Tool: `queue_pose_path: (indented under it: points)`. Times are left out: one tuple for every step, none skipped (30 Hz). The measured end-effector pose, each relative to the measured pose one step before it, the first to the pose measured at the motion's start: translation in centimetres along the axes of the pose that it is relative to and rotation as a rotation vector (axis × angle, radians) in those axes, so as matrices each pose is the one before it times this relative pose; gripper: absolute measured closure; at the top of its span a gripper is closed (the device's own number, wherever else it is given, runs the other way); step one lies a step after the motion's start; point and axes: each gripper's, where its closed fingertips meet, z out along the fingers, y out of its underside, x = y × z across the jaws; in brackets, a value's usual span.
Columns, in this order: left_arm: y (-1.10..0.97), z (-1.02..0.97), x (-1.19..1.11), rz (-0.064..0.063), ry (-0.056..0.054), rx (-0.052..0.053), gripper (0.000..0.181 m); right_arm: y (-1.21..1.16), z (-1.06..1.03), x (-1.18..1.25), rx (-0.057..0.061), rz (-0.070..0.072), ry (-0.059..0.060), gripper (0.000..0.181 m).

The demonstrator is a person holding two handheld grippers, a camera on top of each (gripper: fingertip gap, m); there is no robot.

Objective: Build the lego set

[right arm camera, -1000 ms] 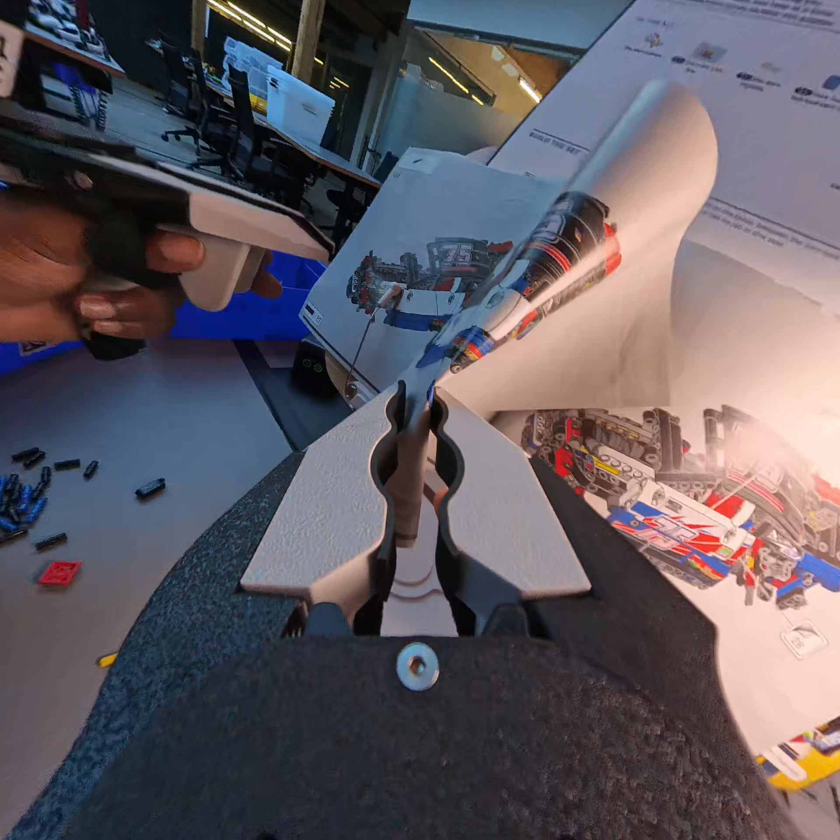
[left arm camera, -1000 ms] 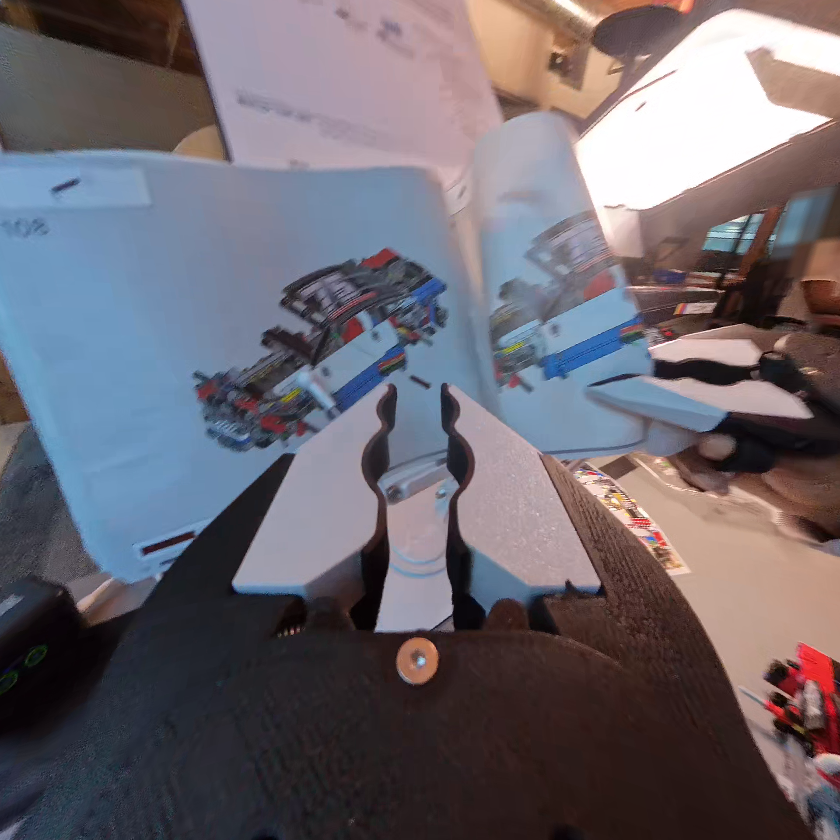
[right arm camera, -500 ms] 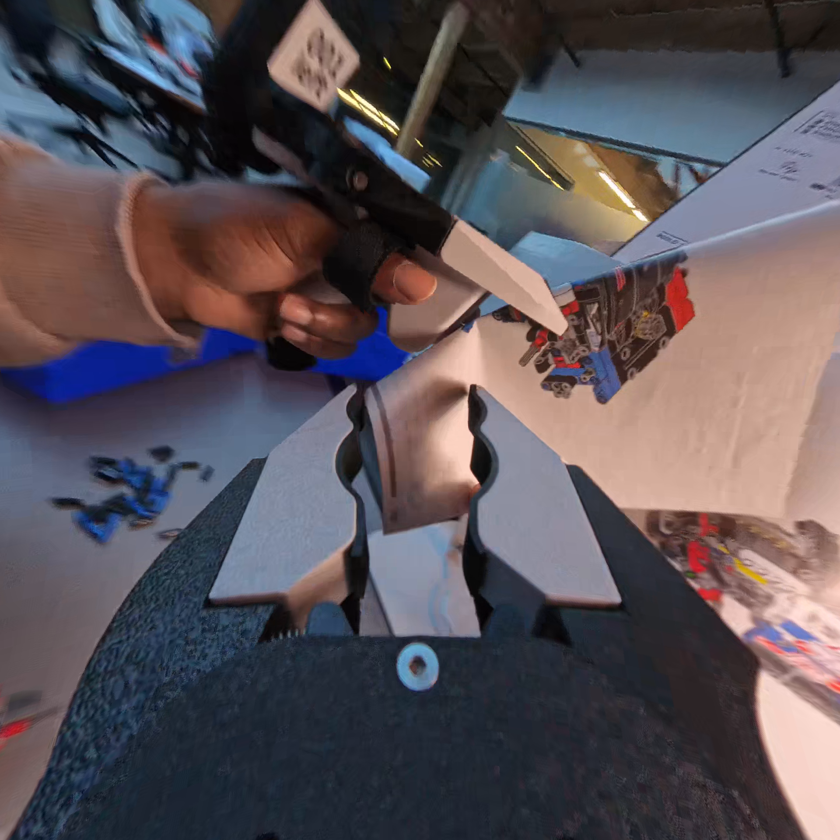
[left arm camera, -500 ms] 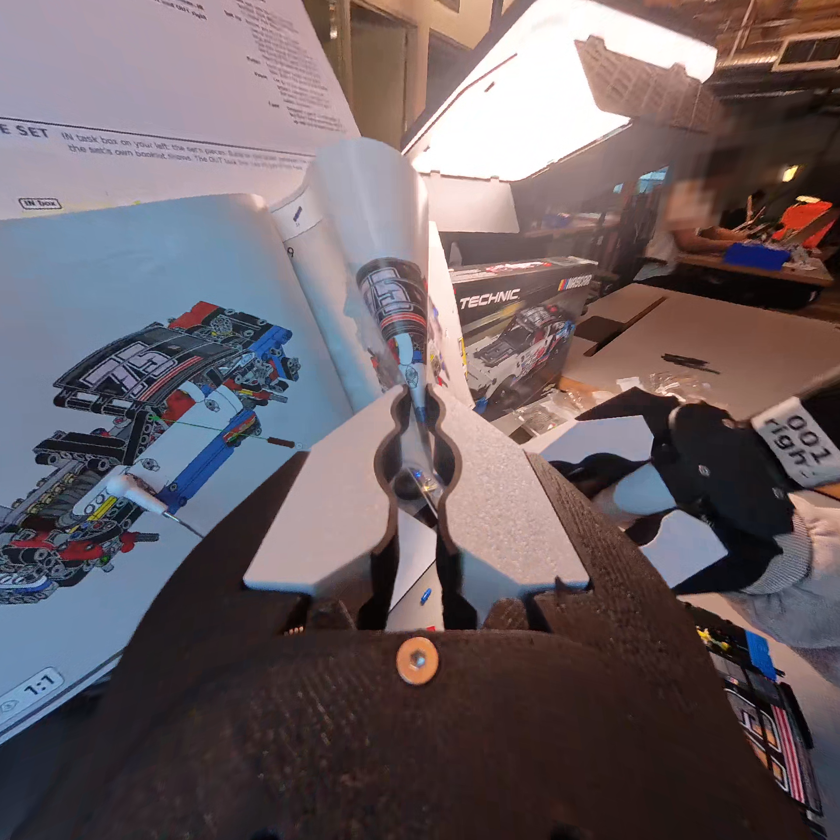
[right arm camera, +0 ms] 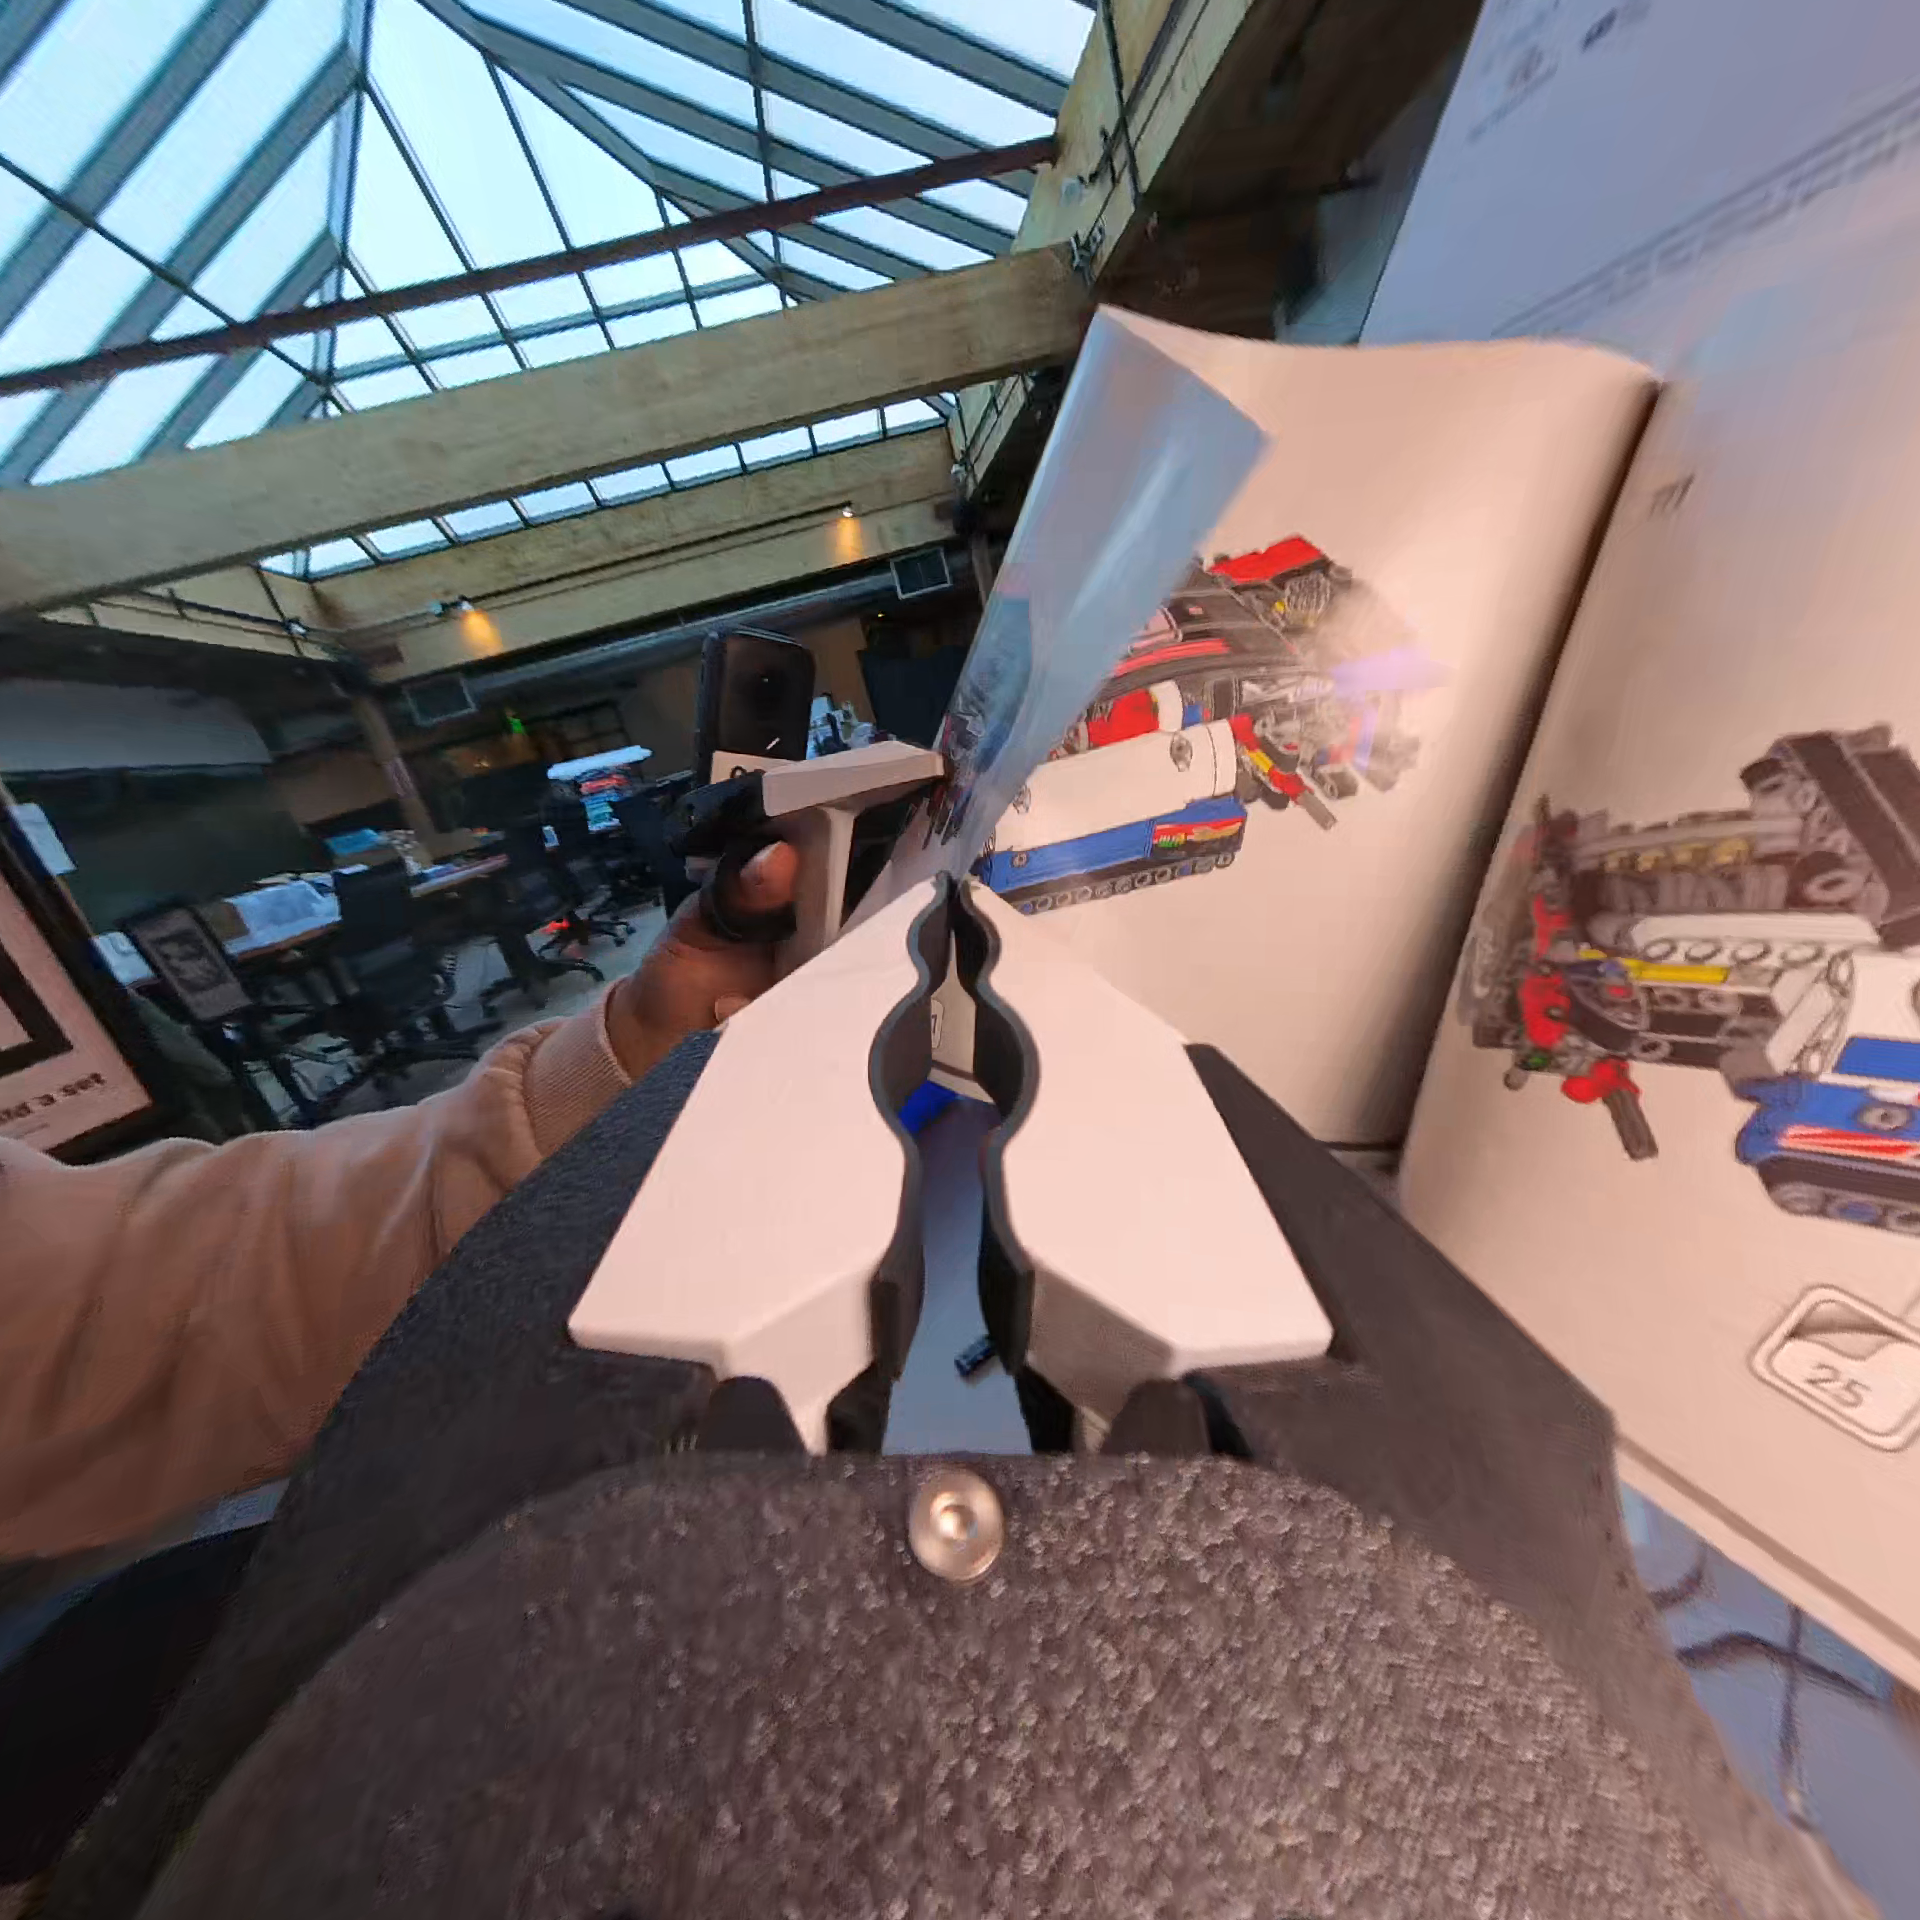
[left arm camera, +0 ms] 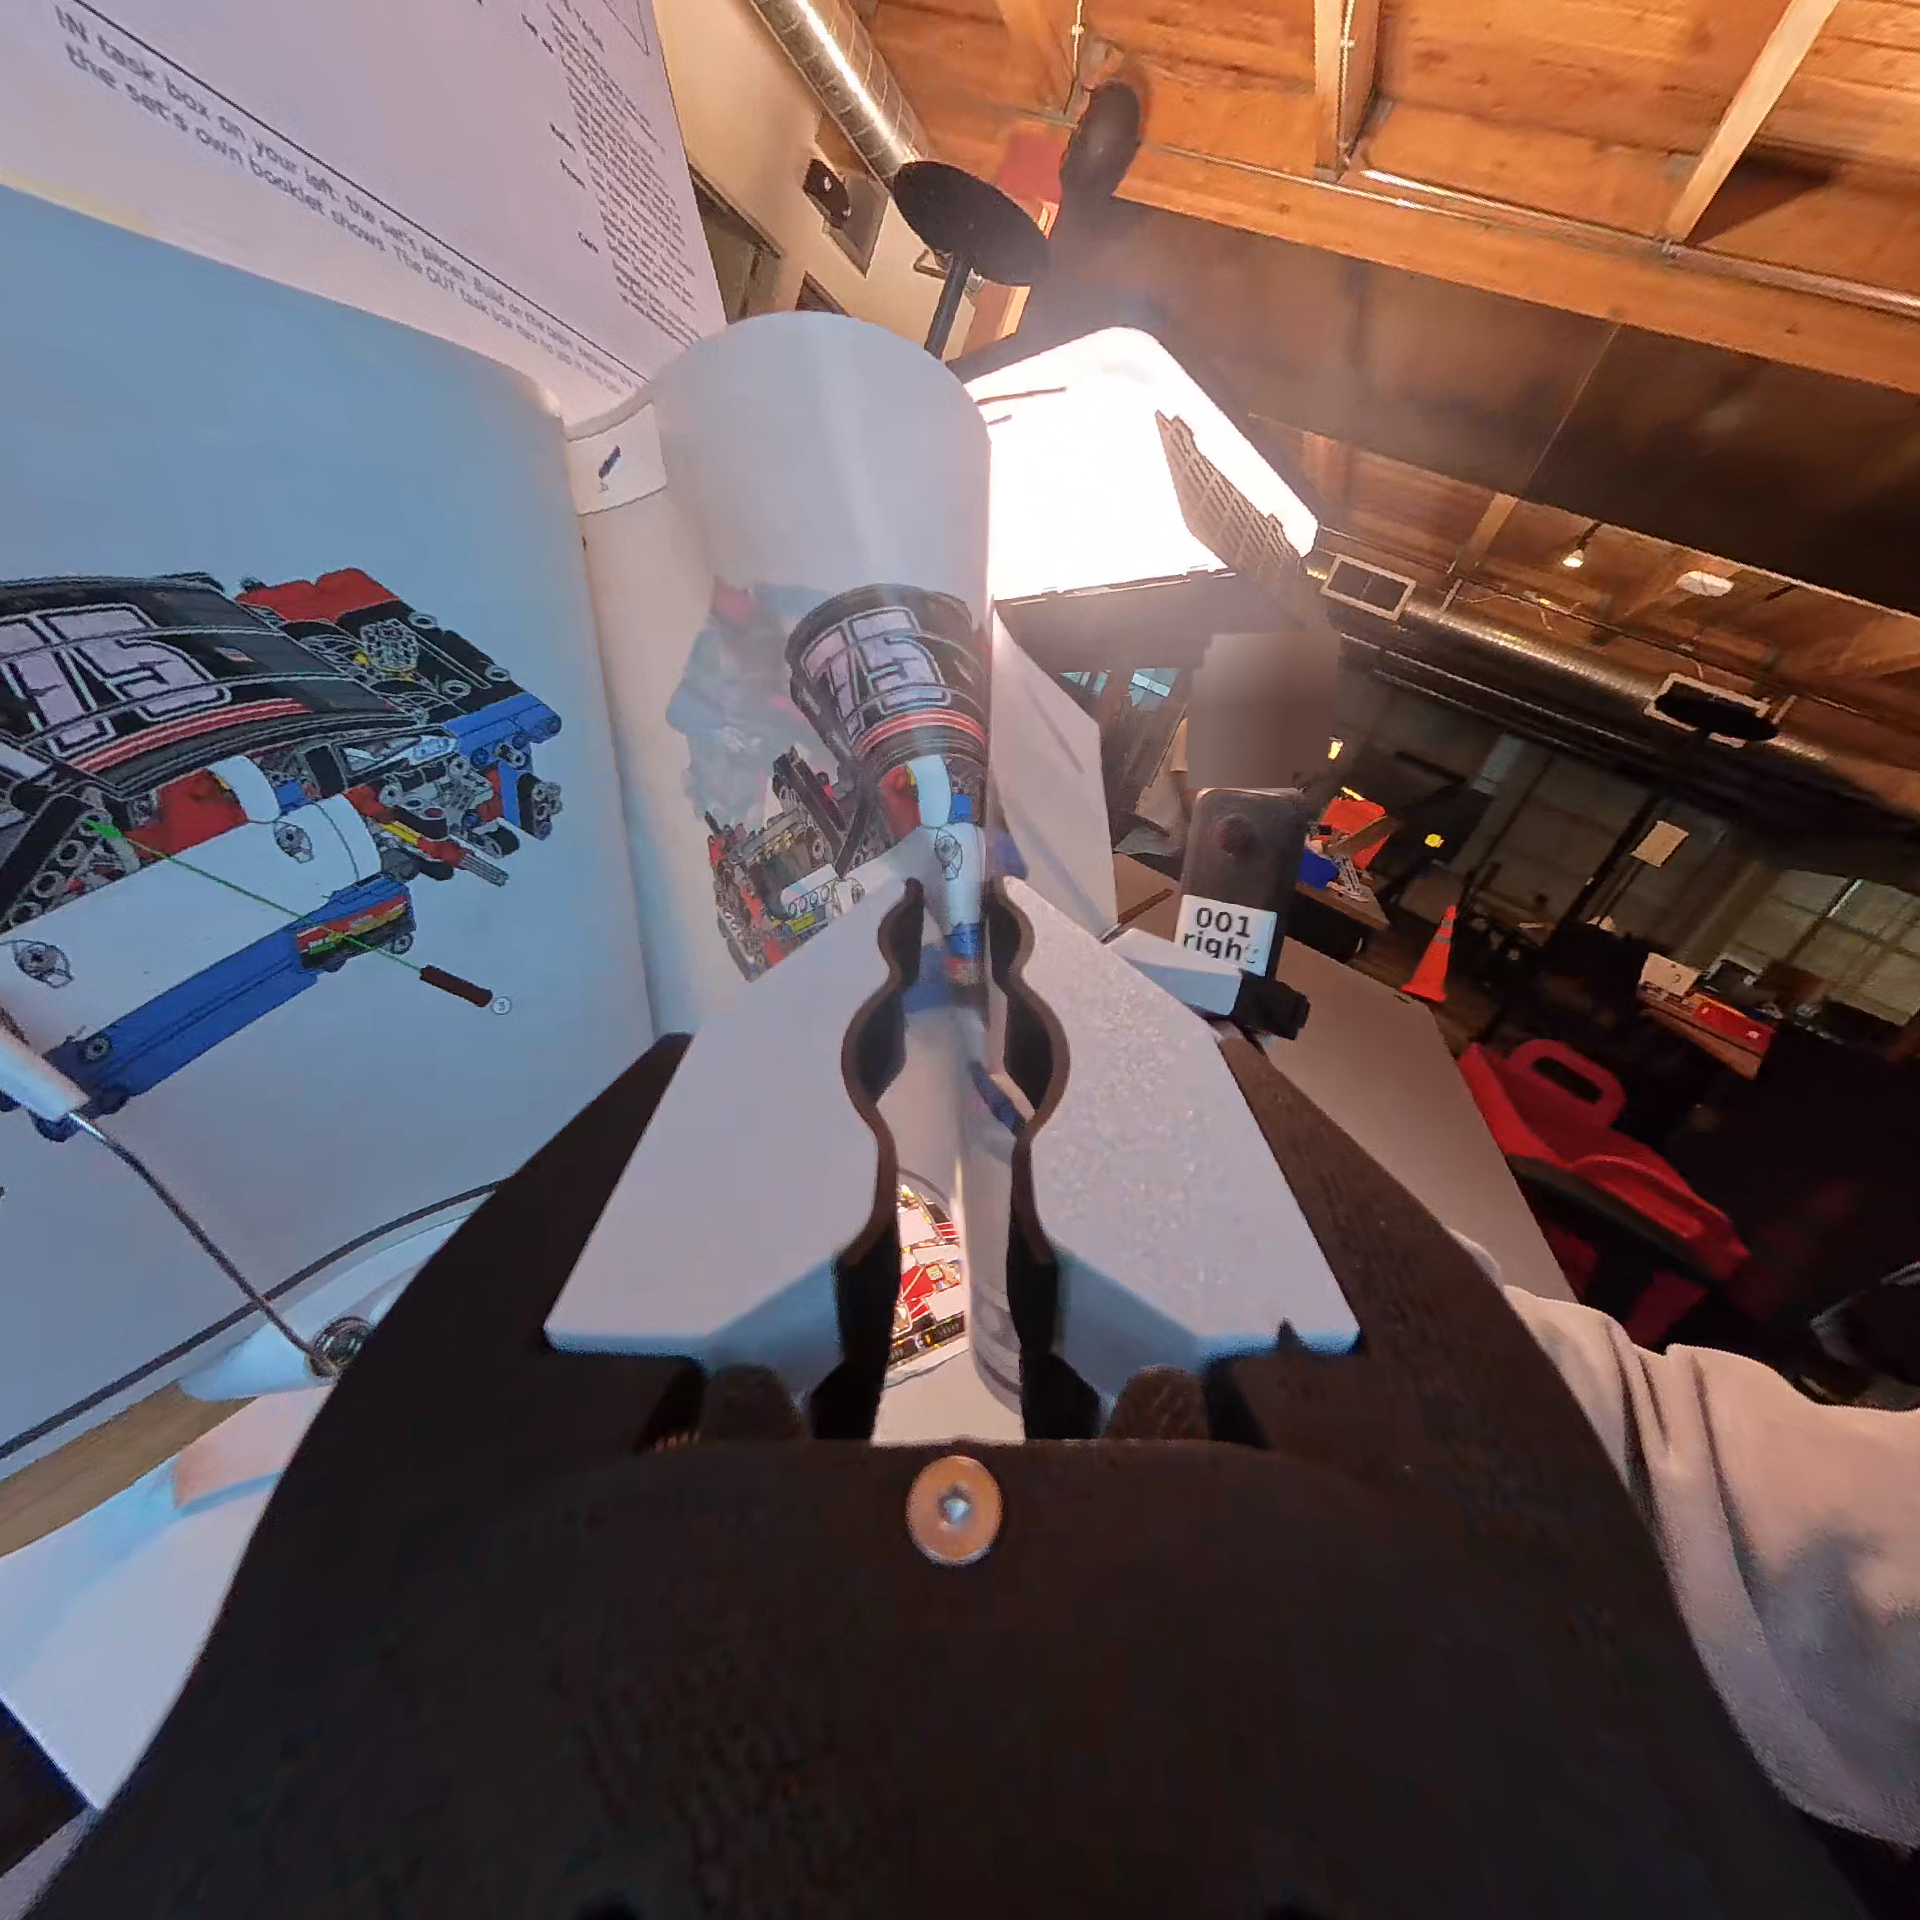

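The open instruction booklet (left arm camera: 312, 468) stands upright and shows coloured car drawings; it also shows in the right wrist view (right arm camera: 1403, 520). One page (left arm camera: 831, 499) is lifted and curled. My left gripper (left arm camera: 956, 899) is shut on its lower part, and the sheet runs down between the fingers. In the right wrist view the same page (right arm camera: 1122, 499) narrows to an edge that ends at my right gripper (right arm camera: 951, 894), whose tips are shut on it. The left gripper's finger (right arm camera: 862, 774) touches the page just above. The right gripper's finger (left arm camera: 1174, 961) shows beside my left one.
A white printed board (left arm camera: 364, 156) stands behind the booklet. A bright lamp panel (left arm camera: 1091, 468) is at the back. A sleeved arm (right arm camera: 260, 1299) holds the left gripper. A small black piece (right arm camera: 974, 1351) lies on the table below. Office desks and chairs (right arm camera: 416, 935) stand far off. There is about 7 cm between the tips of the two grippers.
My left gripper went from open and empty to shut on the page. My right gripper opened, then shut on the page's edge. Both views tilted upward as the page rose.
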Motion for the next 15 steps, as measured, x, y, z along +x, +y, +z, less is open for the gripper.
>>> queue_pose_path:
  points:
    - [0.05,-0.096,0.153,0.0246,-0.0073,-0.0074,0.165,-0.323,-0.317,-0.086,-0.003,-0.0476,0.0157,0.181]
    - [0.18,-0.135,0.324,0.0367,-0.0023,-0.0172,0.162,-0.365,-0.485,0.261,-0.0045,-0.0329,0.0302,0.181]
    - [0.352,-0.135,0.392,0.0494,-0.0043,-0.0266,0.158,-0.49,-0.649,0.494,0.0008,-0.0235,0.0365,0.181]
    - [0.491,-0.12,0.285,0.0547,-0.0168,-0.0326,0.152,-0.613,-0.757,0.654,0.0044,-0.0193,0.0363,0.181]
    - [0.573,-0.11,0.329,0.0545,-0.016,-0.0328,0.149,-0.76,-0.834,0.838,0.011,-0.0136,0.0406,0.181]
    - [0.575,-0.085,0.385,0.0482,-0.0122,-0.0271,0.147,-0.808,-0.804,0.742,0.01,-0.009,0.0285,0.181]
    - [0.604,-0.048,0.21,0.0393,-0.0183,-0.0229,0.146,-0.733,-0.692,0.489,0.0032,-0.0049,0.0106,0.181]
    - [0.652,-0.014,-0.079,0.0308,-0.0302,-0.022,0.146,-0.61,-0.573,0.48,-0.0047,-0.0043,0.0141,0.181]
    - [0.712,0.013,-0.355,0.0232,-0.0392,-0.0216,0.147,-0.555,-0.459,0.444,-0.0058,-0.0151,0.0176,0.181]
    - [0.696,0.03,-0.506,0.0156,-0.042,-0.018,0.147,-0.465,-0.368,0.342,-0.0072,-0.0215,0.0163,0.181]
    - [0.579,0.04,-0.519,0.0061,-0.0389,-0.0082,0.146,-0.319,-0.218,0.294,-0.0112,-0.0173,0.0157,0.181]
    - [0.419,0.068,-0.342,0.0036,-0.0298,0.0013,0.145,-0.187,-0.043,0.149,-0.0128,-0.0067,0.0107,0.181]
    - [0.304,0.127,-0.059,0.0131,-0.0187,0.0065,0.141,-0.073,0.137,-0.152,-0.0118,0.0003,-0.0017,0.181]
    - [0.238,0.223,0.178,0.0368,-0.0158,0.0048,0.134,-0.056,0.317,-0.329,-0.0074,-0.0028,-0.0023,0.181]
    - [0.332,0.331,0.312,0.0663,-0.0195,-0.0036,0.131,-0.139,0.404,-0.304,0.0004,-0.016,0.0091,0.181]
